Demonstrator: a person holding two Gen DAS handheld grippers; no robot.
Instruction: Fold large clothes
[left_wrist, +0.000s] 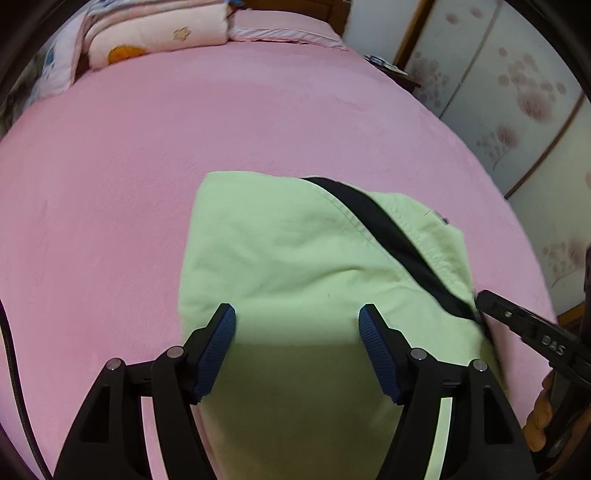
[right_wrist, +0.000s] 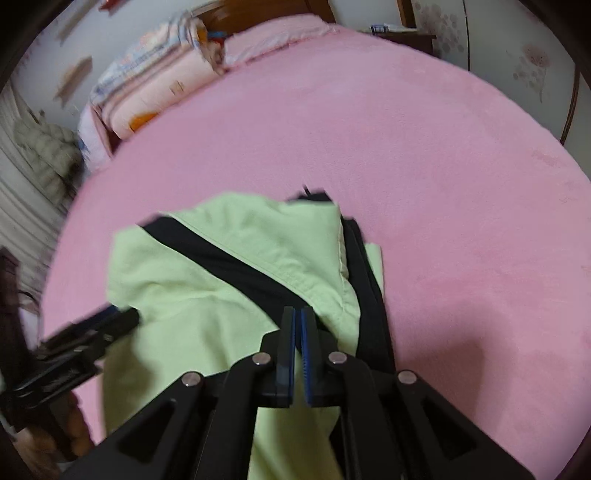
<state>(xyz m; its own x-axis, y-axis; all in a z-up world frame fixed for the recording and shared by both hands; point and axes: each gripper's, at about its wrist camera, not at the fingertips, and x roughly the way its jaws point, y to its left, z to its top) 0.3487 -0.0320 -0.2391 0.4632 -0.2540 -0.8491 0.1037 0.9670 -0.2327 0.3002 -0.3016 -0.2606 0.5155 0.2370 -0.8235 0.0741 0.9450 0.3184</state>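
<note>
Bed cover (left_wrist: 147, 166): pink, matt, soft napped cloth. Garment (left_wrist: 288, 251): light green woven cloth, matt, stitched seams, black fabric band (left_wrist: 388, 229). Left hand-held gripper (left_wrist: 297, 325): matt black plastic, ribbed blue pads, shiny metal pins. Headboard (right_wrist: 258, 14) at 12 o'clock: glossy wood.

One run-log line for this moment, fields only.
garment: green garment with black stripe, partly folded on pink bed | left gripper: open above garment | right gripper: shut at the garment's edge
</note>
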